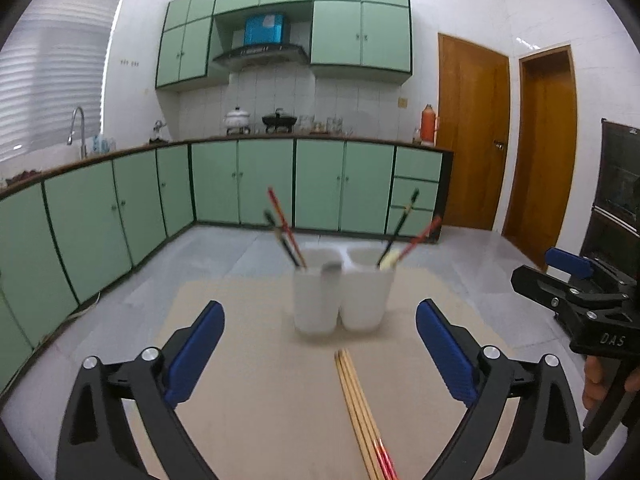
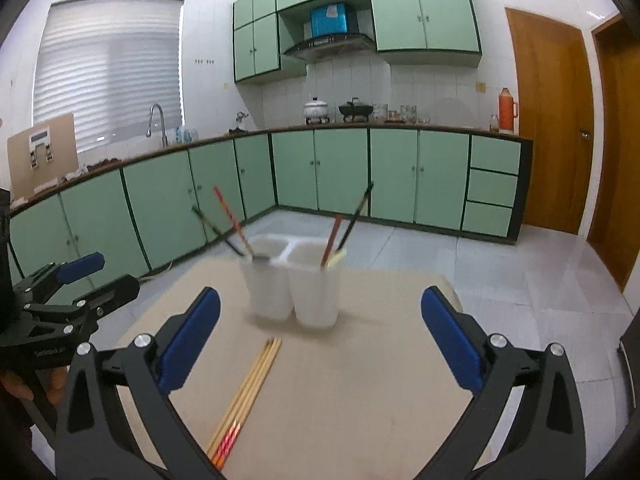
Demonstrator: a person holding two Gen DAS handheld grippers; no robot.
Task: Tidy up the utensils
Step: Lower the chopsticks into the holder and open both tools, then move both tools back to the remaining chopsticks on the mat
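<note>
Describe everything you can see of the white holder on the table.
The white holder looks like matte plastic, with two tall compartments joined side by side. It stands upright on the tan table, slightly blurred. Red and dark chopsticks lean out of each compartment. Loose wooden chopsticks lie before it, apart. Neither gripper touches it.

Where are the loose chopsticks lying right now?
The loose chopsticks lie flat on the table, just in front of the white utensil holder. In the left wrist view they run between the open fingers, toward the right one.
</note>
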